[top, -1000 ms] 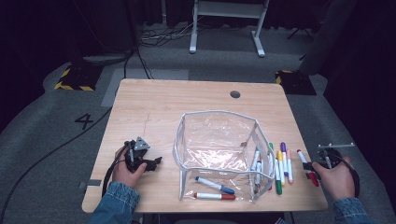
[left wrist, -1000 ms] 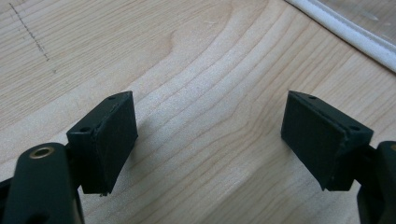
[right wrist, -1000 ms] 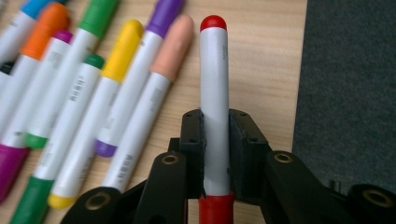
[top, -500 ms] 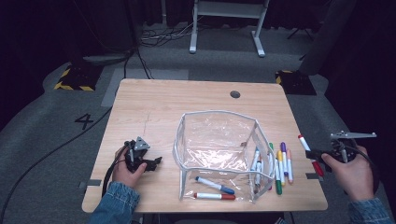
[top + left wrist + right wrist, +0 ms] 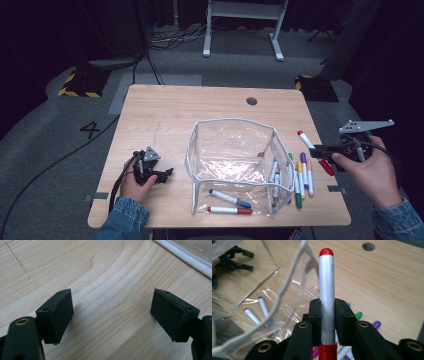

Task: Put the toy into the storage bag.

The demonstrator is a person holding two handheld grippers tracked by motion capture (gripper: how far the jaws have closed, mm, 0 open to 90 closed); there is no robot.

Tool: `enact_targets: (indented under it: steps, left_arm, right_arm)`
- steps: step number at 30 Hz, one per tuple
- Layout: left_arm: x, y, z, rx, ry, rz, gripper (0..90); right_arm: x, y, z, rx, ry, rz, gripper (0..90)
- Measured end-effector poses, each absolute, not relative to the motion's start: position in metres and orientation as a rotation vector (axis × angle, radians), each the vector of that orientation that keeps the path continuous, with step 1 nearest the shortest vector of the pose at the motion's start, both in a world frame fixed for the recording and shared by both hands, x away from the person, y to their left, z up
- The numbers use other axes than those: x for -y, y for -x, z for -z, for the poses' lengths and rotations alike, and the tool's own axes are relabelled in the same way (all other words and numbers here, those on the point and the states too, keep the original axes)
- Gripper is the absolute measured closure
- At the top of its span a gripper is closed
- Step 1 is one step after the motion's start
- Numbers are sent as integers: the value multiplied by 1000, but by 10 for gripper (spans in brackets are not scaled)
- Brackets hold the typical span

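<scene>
My right gripper [image 5: 320, 149] grasps one red marker [image 5: 314, 152]. My left gripper [image 5: 165, 174] rests released. Two markers lie inside one pouch [image 5: 235, 131]; several lie right of it.

Red marker [image 5: 314, 152] is up off the bench, pinched crosswise near its red cap end, white barrel with a red tip pointing toward ten o'clock in the high view. It hangs out at three o'clock from the clear pouch [image 5: 235, 150], just beyond the loose markers [image 5: 300, 175] lying side by side on the wood. In the right gripper view the red marker [image 5: 326, 290] stands straight up the frame, red tip on top, red cap at the bottom.
</scene>
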State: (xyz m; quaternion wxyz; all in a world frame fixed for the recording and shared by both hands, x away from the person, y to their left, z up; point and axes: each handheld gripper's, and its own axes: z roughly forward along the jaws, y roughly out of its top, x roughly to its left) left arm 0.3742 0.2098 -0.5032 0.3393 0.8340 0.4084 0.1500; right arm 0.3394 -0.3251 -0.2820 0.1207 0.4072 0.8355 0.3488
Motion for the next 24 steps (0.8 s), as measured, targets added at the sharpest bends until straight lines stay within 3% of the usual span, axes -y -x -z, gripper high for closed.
enact_targets:
  steps: [13,24]
  left_arm:
    - [-210,-374,503,-1065,-2170,-388,186]
    - [-209,-374,503,-1072,-2168,-391,181]
  right_arm:
    - [259,-350,259,-2613,-928,-1017,768]
    - [208,-358,260,-2758,-764,-976,768]
